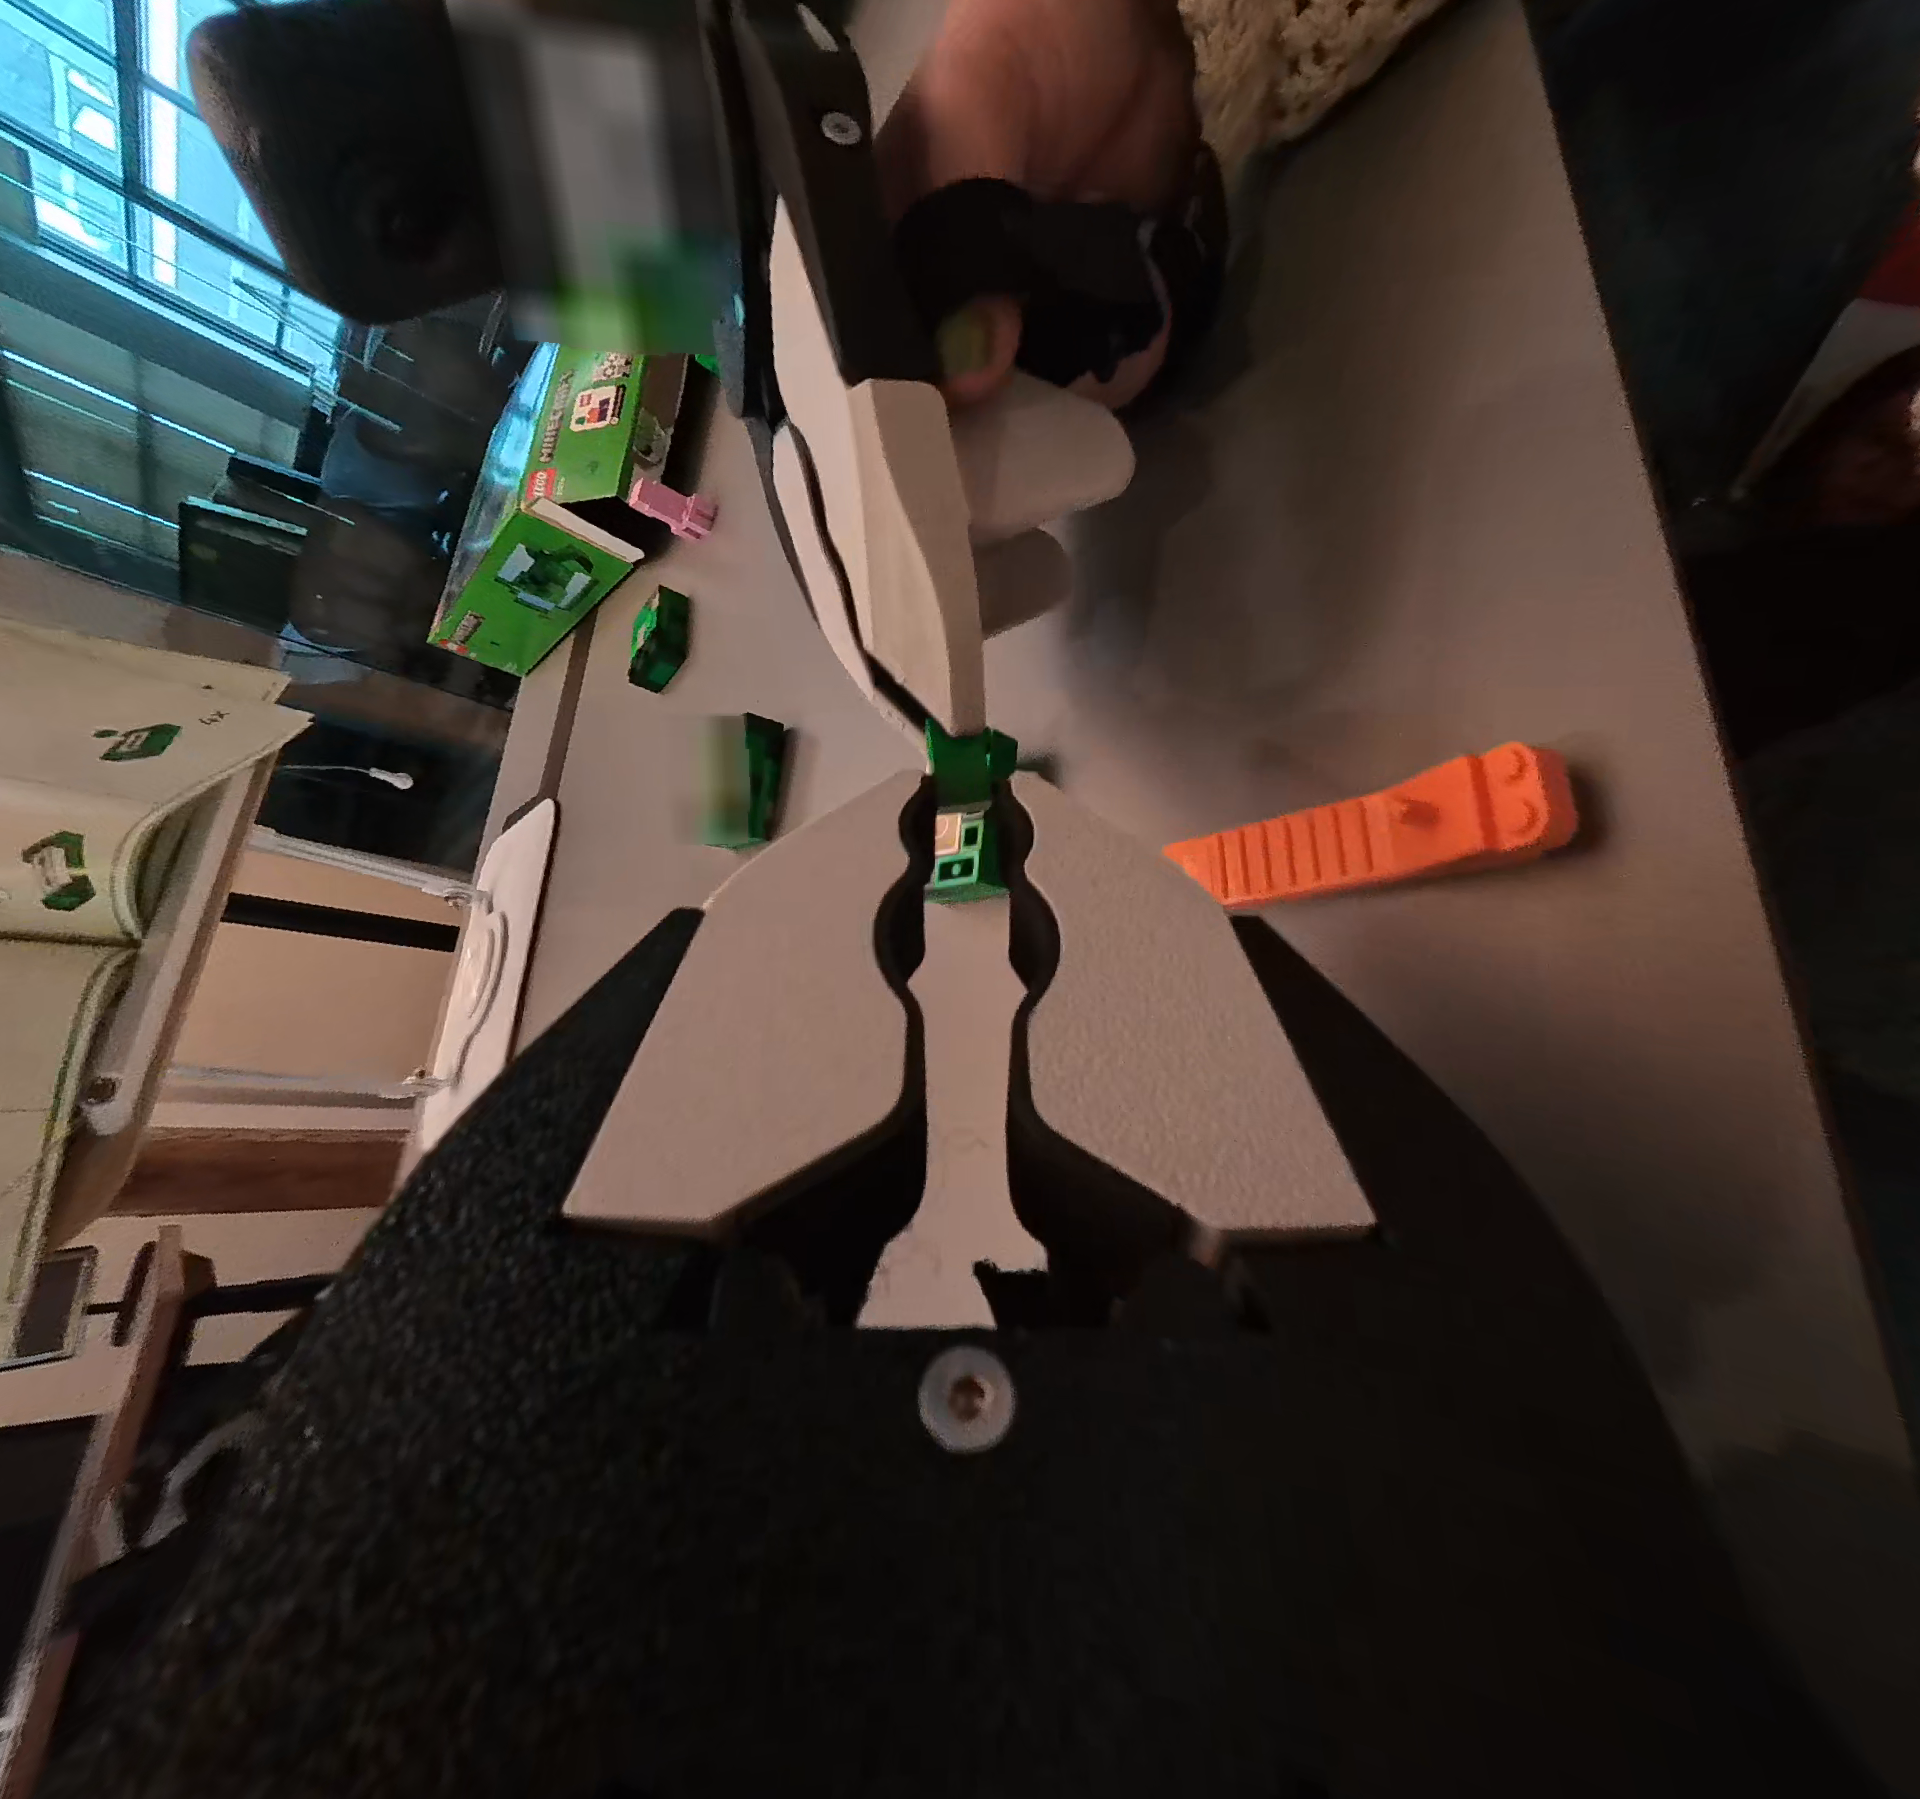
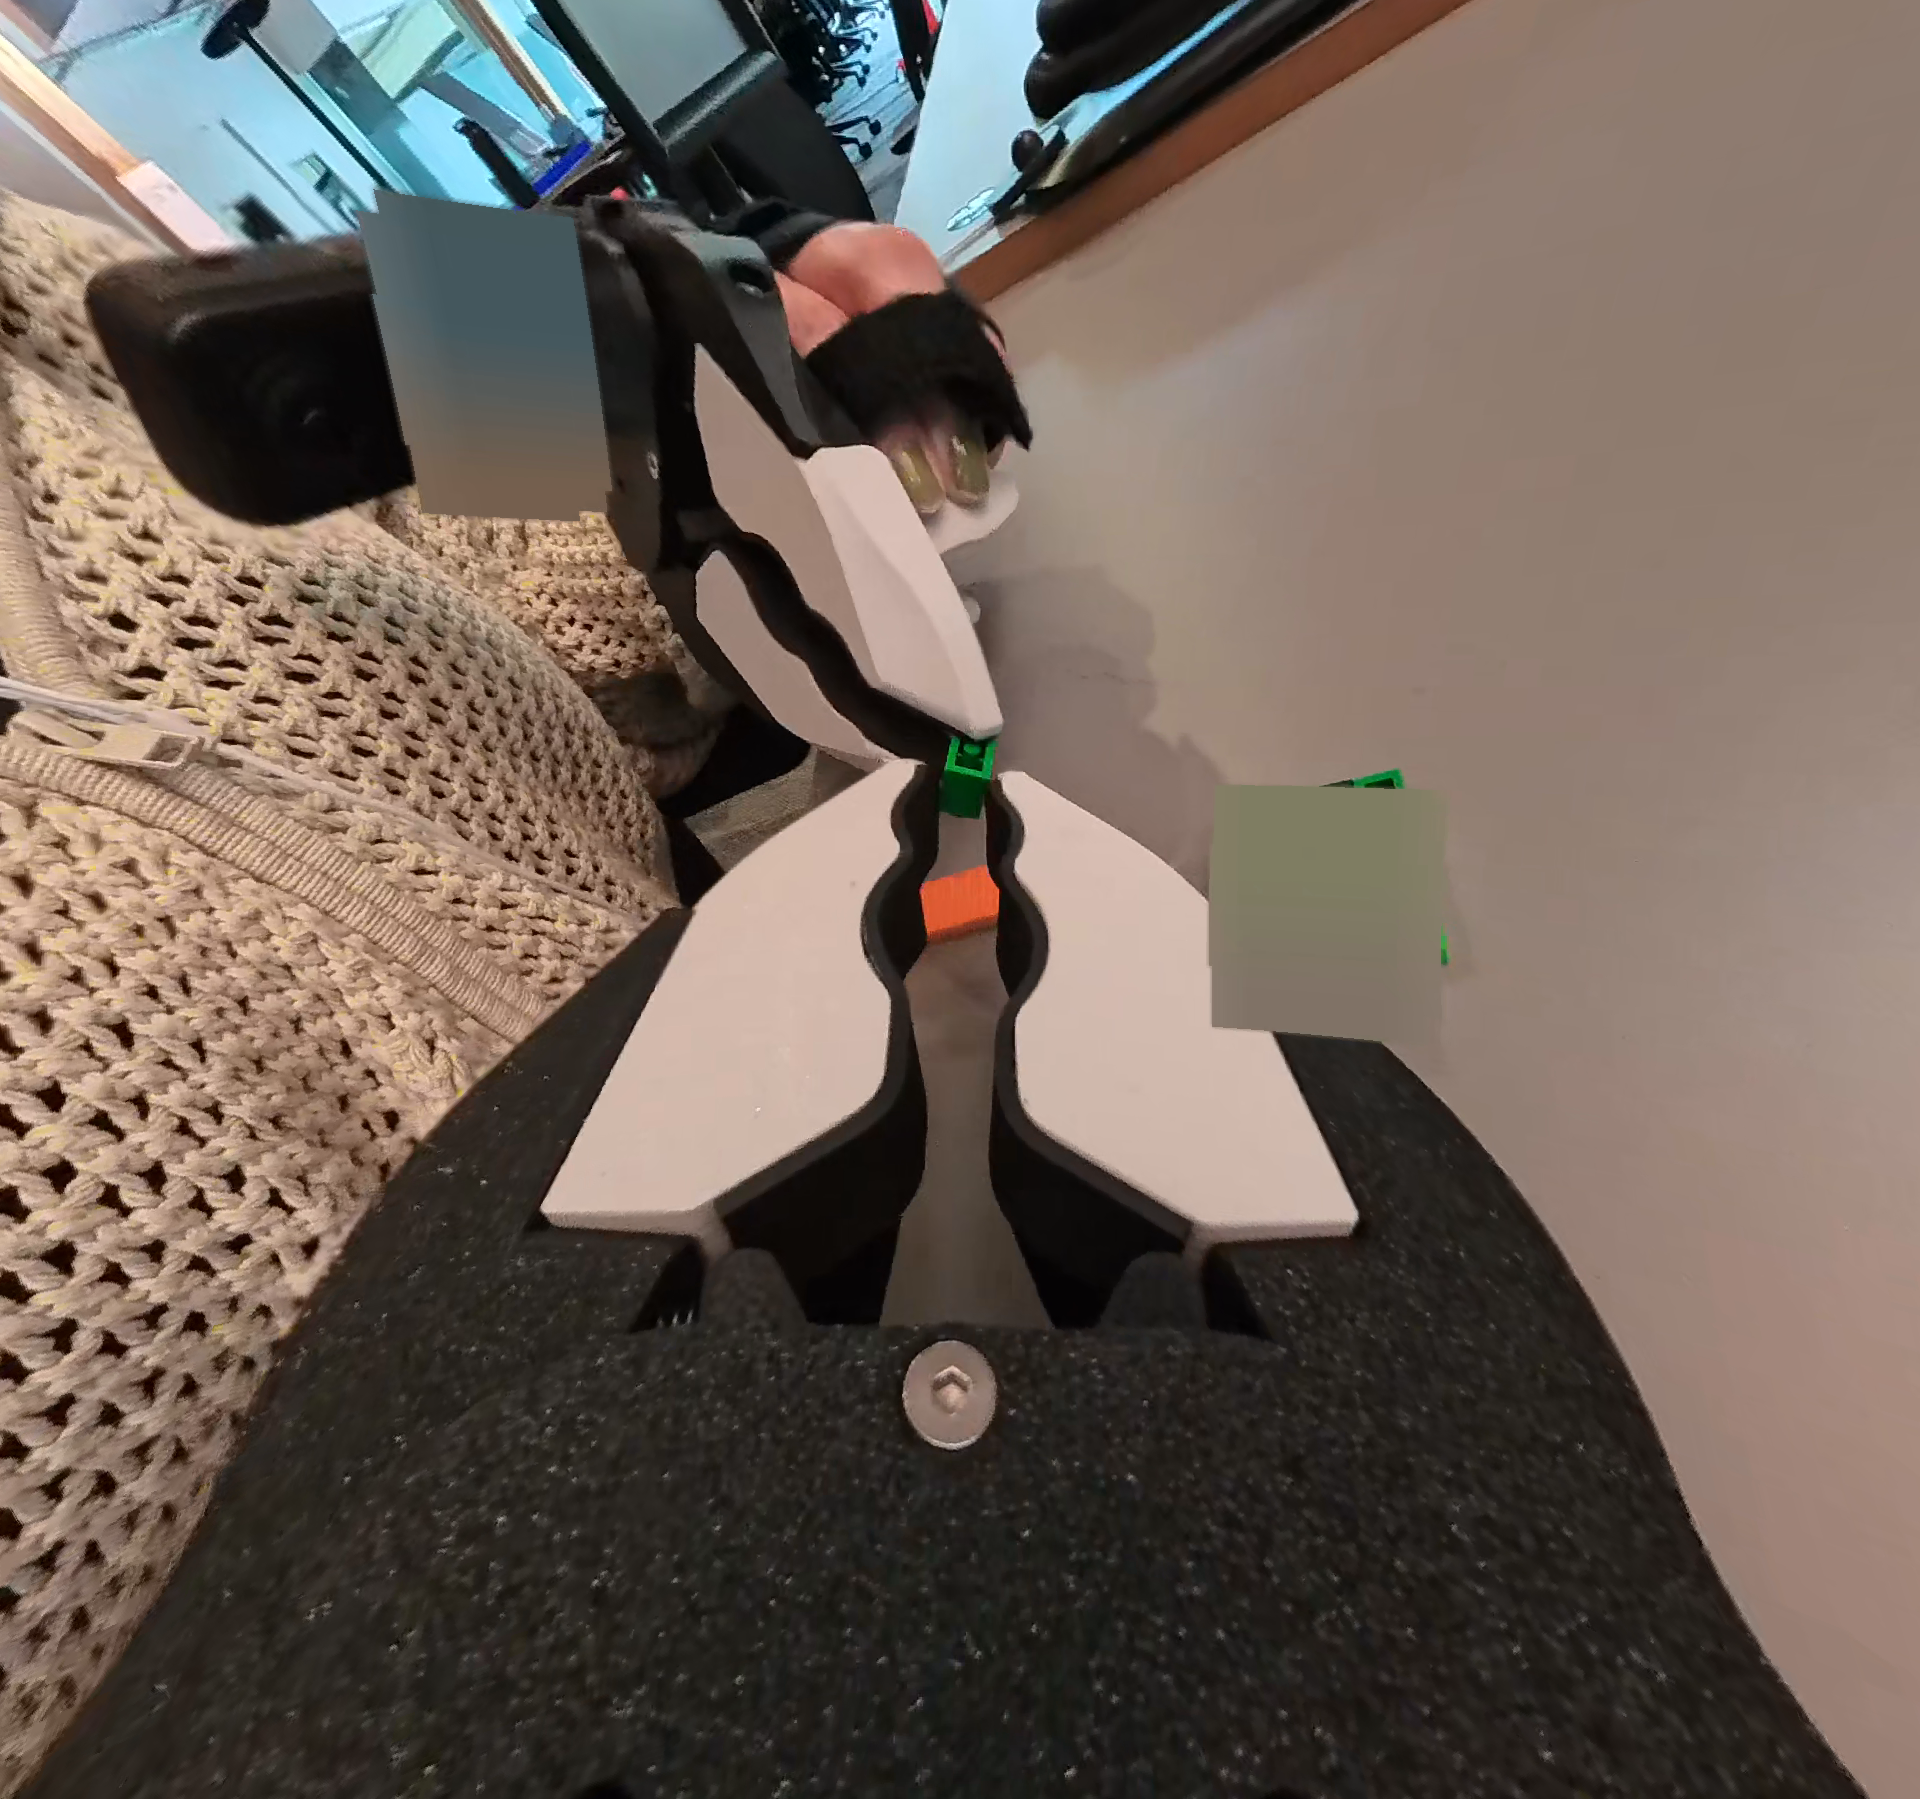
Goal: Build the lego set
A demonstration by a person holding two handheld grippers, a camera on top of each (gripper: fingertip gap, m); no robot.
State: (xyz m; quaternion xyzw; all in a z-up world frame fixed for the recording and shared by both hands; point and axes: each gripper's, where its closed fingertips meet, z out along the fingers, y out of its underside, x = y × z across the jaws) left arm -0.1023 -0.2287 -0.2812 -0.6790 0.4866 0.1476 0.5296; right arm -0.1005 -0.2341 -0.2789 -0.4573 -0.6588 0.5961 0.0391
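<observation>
In the left wrist view my left gripper [image 1: 961, 809] is shut on a small green lego piece with a pale printed face [image 1: 961, 856]. My right gripper [image 1: 958, 723] comes in from above, tip to tip with it, shut on a green brick [image 1: 966, 760] that touches the printed piece. In the right wrist view my right gripper [image 2: 961, 799] holds that green brick [image 2: 966, 778], and the left gripper [image 2: 975, 726] meets it from above. The printed piece is hidden there. Both are held above the grey table [image 1: 1351, 554].
An orange brick separator [image 1: 1382, 830] lies on the table to the right and also shows between my fingers in the right wrist view [image 2: 958, 902]. Two green sub-builds [image 1: 658, 637] [image 1: 748, 781], a pink piece [image 1: 673, 506], a green set box [image 1: 540, 544] and an open booklet [image 1: 94, 814] lie to the left.
</observation>
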